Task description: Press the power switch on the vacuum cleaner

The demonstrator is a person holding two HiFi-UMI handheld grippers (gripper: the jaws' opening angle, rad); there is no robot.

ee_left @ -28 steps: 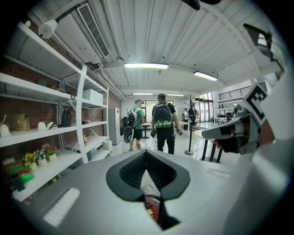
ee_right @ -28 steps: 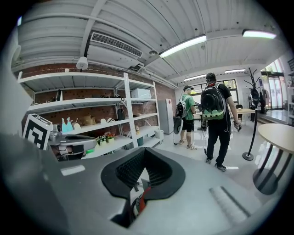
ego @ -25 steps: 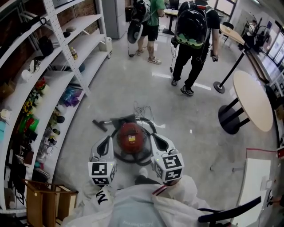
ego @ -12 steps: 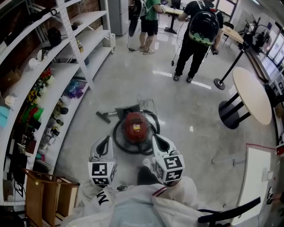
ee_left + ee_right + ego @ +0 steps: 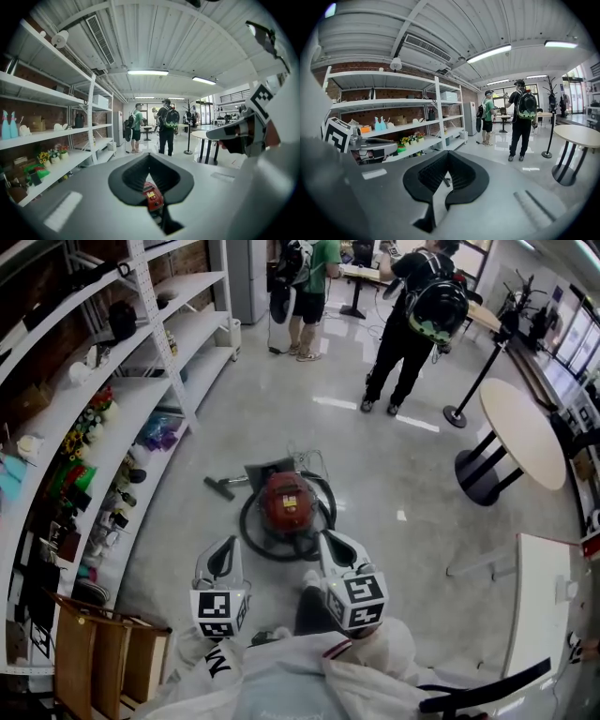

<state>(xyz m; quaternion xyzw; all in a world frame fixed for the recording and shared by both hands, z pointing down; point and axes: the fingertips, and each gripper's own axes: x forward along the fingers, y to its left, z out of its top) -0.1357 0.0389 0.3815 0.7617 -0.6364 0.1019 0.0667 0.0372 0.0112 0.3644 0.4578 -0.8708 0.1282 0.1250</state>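
A: Hunting for the vacuum (image 5: pixel 286 502). Where does it sit?

B: On the floor, straight ahead of both grippers, with its hose (image 5: pixel 246 532) looped round it. Its long axis runs away from the person.

A: Which gripper is closer to it?

B: The right gripper (image 5: pixel 330 538). Its tips lie just beside the vacuum's near right edge, at the hose loop. The left gripper (image 5: pixel 228 542) hangs off the vacuum's near left, a little farther out. In the left gripper view the red body shows low through the hollow between its jaws, so I judge that gripper aims above the vacuum.

A: And the jaws?

B: Both pairs are clenched, tips together, with nothing between them.

A: The switch?

B: Too small to pick out. Only a pale label shows on the vacuum's top. I judge the press is not begun, since neither gripper touches the vacuum. A closed tip would do for a push. The right one would have to go forward, leftward and down onto the top.
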